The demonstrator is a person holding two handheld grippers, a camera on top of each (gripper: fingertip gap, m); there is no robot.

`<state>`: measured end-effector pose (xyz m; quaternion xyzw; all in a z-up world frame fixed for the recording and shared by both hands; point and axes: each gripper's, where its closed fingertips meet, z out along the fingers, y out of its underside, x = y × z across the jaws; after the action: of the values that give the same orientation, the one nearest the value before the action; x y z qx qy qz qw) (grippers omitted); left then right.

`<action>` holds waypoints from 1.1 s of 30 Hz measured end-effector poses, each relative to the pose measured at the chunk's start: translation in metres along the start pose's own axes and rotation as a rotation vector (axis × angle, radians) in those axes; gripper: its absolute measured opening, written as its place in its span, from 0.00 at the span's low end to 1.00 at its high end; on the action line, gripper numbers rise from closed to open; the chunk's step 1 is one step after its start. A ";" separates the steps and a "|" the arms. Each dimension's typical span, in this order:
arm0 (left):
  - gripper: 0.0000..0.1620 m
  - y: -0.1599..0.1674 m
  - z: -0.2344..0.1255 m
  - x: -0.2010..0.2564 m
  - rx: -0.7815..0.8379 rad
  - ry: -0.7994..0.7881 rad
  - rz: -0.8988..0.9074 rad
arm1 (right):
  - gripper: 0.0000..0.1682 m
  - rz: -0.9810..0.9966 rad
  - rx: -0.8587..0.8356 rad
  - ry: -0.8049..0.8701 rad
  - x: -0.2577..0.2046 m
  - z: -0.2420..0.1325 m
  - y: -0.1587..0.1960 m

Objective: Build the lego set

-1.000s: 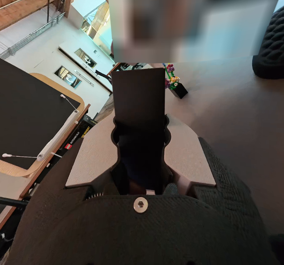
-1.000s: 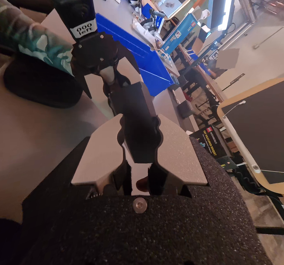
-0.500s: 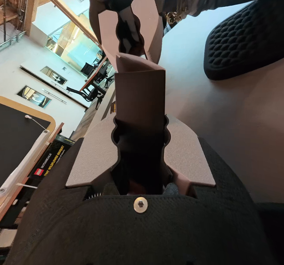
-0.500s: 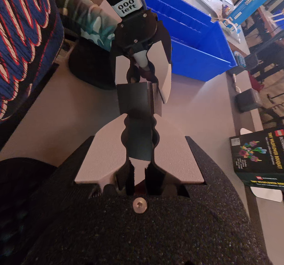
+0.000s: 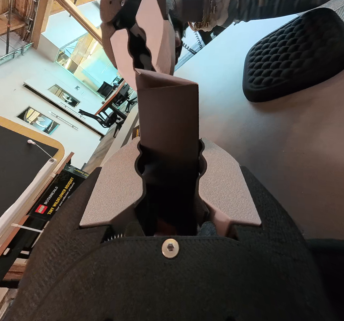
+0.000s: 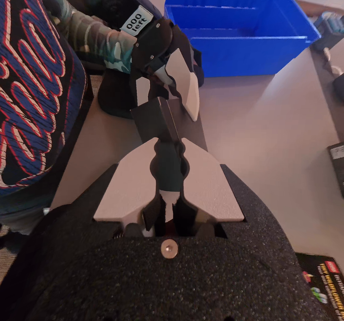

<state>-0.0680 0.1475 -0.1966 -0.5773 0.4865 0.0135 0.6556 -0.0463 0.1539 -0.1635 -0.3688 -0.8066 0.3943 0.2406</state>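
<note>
A long, dark cardboard box point(image 5: 167, 111) is held between both grippers above the grey table point(image 6: 260, 126). My left gripper point(image 5: 169, 142) is shut on one end of it, with the box wide between its fingers. My right gripper point(image 6: 169, 140) is shut on a thin edge of the box point(image 6: 150, 118) at the other end. In the left wrist view the far end of the box shows a folded edge, and the right gripper point(image 5: 143, 51) sits just behind it. In the right wrist view the left gripper point(image 6: 167, 88) grips the far end.
A blue bin point(image 6: 232, 38) stands at the back of the table. A black mesh cushion point(image 5: 297, 51) lies on the table. A black Lego set box point(image 6: 331, 284) lies at the right edge and also shows in the left wrist view point(image 5: 54, 196). A person's torso point(image 6: 28, 88) is close on the left. My hands' fingertips stand some 5 cm from each other.
Both grippers have swung round with the box still held between them. The right wrist view now looks down at the table and blue bin. The box has twisted between the grippers.
</note>
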 end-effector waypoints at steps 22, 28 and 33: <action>0.34 -0.002 -0.004 0.006 0.024 0.046 -0.061 | 0.06 -0.104 -0.173 -0.026 -0.007 0.010 -0.018; 0.34 0.001 -0.006 0.006 0.022 0.041 -0.064 | 0.08 -0.131 -0.214 -0.025 -0.007 0.012 -0.022; 0.35 0.002 -0.006 0.005 0.021 0.045 -0.079 | 0.05 -0.144 -0.062 0.006 -0.003 0.011 -0.035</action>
<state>-0.0702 0.1403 -0.2005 -0.5895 0.4779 -0.0305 0.6505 -0.0661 0.1319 -0.1414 -0.3184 -0.8421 0.3497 0.2593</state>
